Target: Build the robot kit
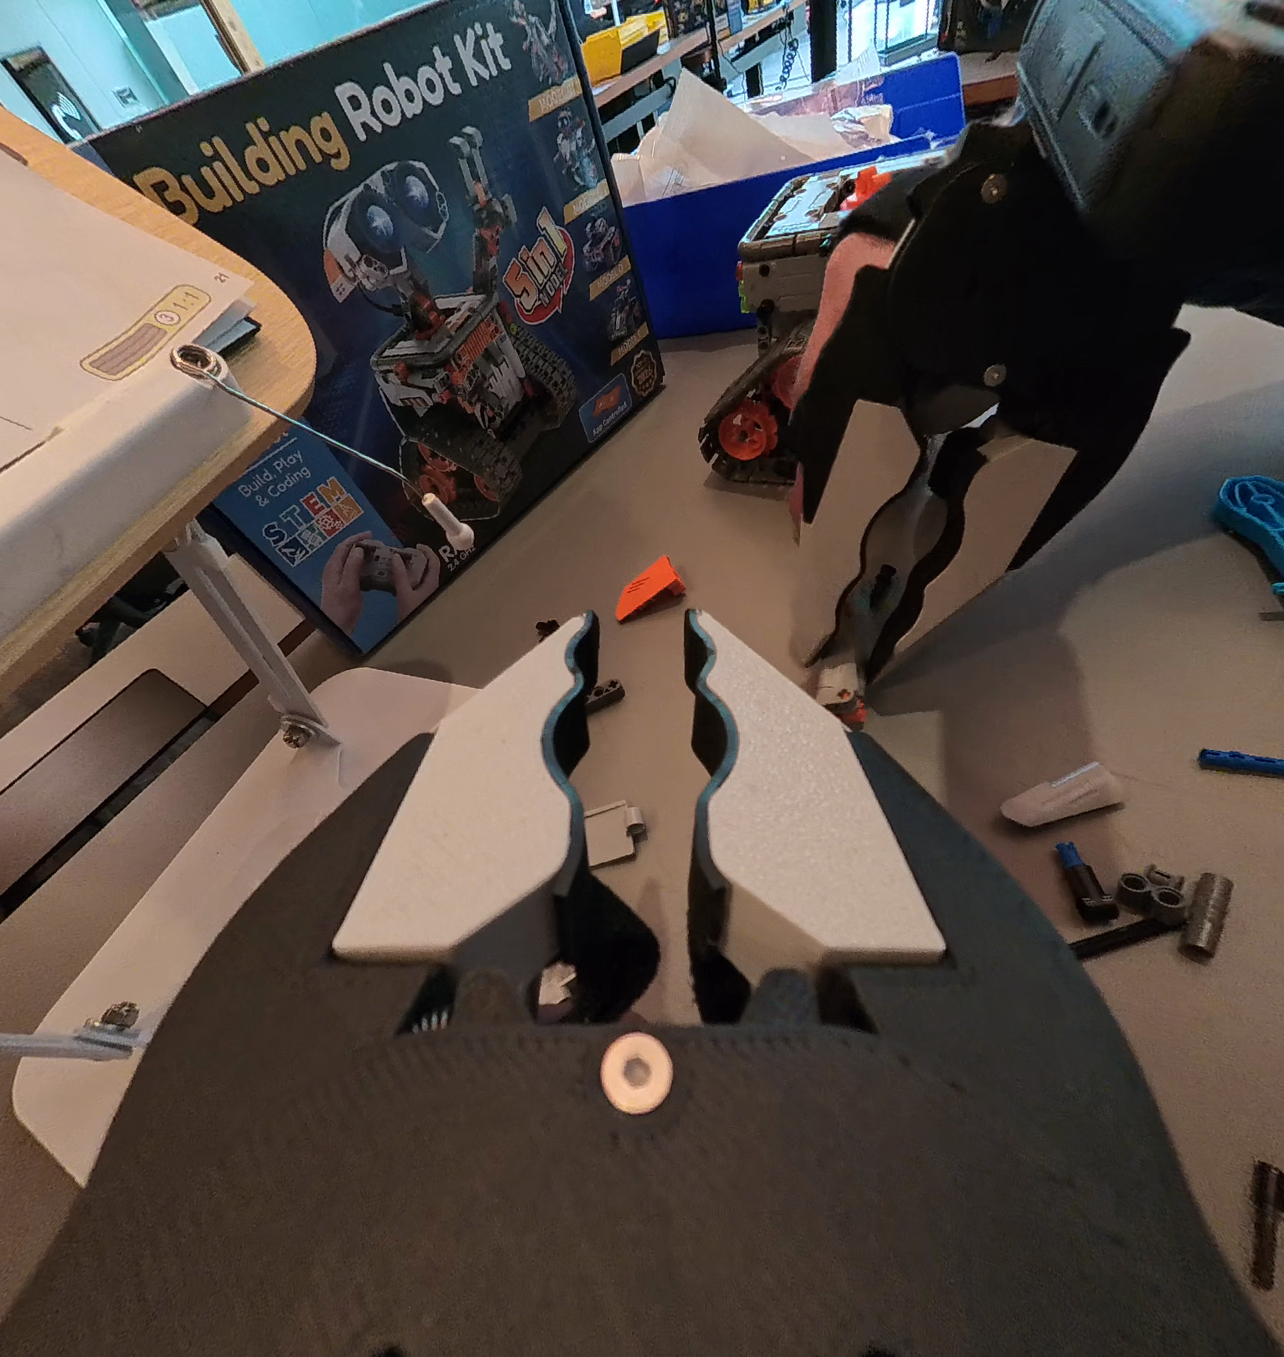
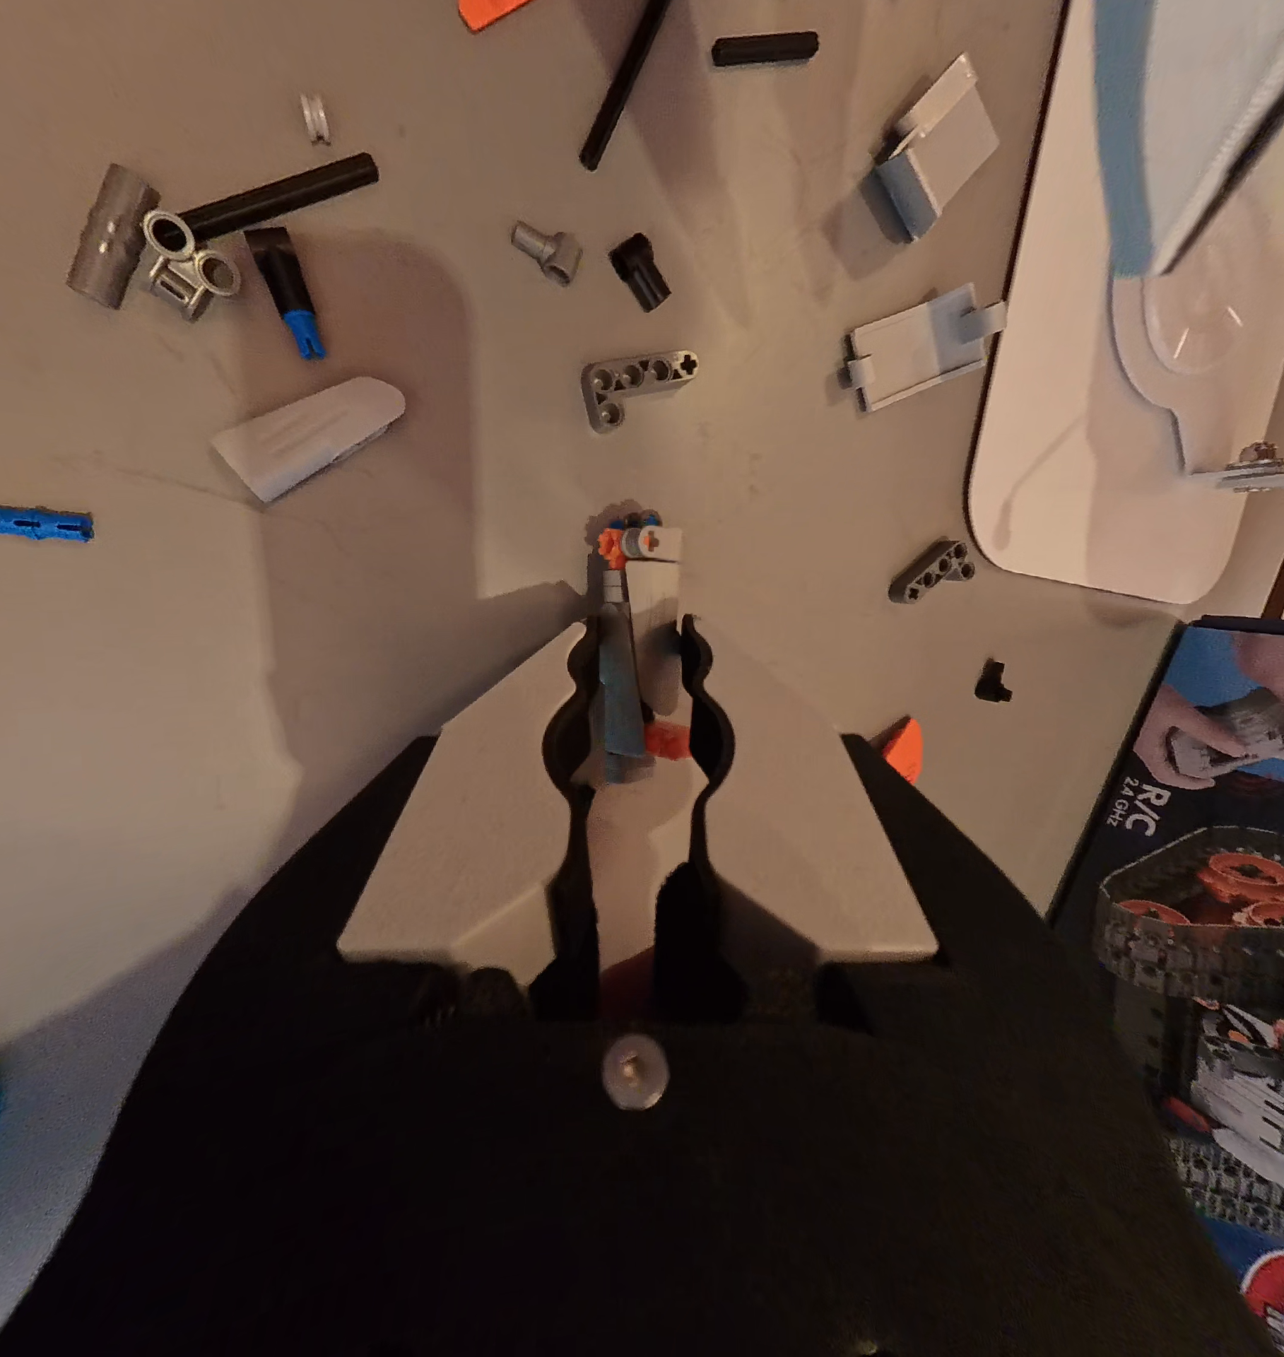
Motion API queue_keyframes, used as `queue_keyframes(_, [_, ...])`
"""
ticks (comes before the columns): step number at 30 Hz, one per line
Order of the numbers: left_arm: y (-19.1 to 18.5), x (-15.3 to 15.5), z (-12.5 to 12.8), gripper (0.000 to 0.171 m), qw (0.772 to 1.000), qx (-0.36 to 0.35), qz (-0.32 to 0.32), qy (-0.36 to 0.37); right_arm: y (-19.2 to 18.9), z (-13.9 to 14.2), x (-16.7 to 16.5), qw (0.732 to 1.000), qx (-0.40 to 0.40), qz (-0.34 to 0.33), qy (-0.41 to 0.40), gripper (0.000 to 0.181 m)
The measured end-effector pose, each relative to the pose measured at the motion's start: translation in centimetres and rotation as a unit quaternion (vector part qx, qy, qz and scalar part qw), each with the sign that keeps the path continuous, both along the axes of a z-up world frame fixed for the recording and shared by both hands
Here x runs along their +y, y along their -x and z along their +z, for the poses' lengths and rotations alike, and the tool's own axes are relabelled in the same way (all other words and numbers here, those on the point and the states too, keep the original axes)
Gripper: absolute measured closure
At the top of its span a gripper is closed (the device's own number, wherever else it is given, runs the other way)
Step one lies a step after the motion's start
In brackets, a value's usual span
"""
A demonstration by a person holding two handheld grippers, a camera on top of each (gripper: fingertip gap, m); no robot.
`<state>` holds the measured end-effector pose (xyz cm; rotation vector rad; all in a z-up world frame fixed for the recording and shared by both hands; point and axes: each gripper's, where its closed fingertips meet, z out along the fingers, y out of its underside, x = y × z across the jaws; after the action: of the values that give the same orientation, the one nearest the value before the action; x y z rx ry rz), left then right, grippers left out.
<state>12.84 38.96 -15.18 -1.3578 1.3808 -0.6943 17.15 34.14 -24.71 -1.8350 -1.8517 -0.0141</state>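
My left gripper (image 1: 640,624): jaws parted, nothing between them, hovering over tabletop (image 1: 697,529). Grey hinged plate (image 1: 613,833) and small black piece (image 1: 603,692) lie beneath; orange wedge (image 1: 650,587) just ahead. Kit box (image 1: 374,294) stands behind, tracked model (image 1: 778,330) farther right. My right gripper (image 2: 635,623): jaws closed on small grey-white brick assembly (image 2: 635,624), its orange-tipped end near tabletop. Grey L-beam (image 2: 635,383) beyond.

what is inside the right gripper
A small brick assembly, grey-blue and white with orange bits, is clamped in the right gripper. Its front end sticks out past the tips; part of its rear end is hidden by the fingers.
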Motion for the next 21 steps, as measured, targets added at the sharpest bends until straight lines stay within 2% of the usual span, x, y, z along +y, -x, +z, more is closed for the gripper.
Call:
queue_keyframes(14, [-0.1,0.1,-0.7,0.149,1.000,0.011,0.000,0.003,0.1,-0.7,-0.5,1.000,-0.011,0.014,-0.007,0.158])
queue_keyframes(18, [0.0,0.3,-0.6,0.148,1.000,0.010,0.002,0.003,0.0,0.0,-0.4,1.000,0.010,0.003,0.003,0.149])
queue_keyframes(21, [0.2,0.4,-0.4,0.148,1.000,0.008,0.002,0.003,-0.3,1.1,-0.4,0.999,0.032,-0.005,0.004,0.150])
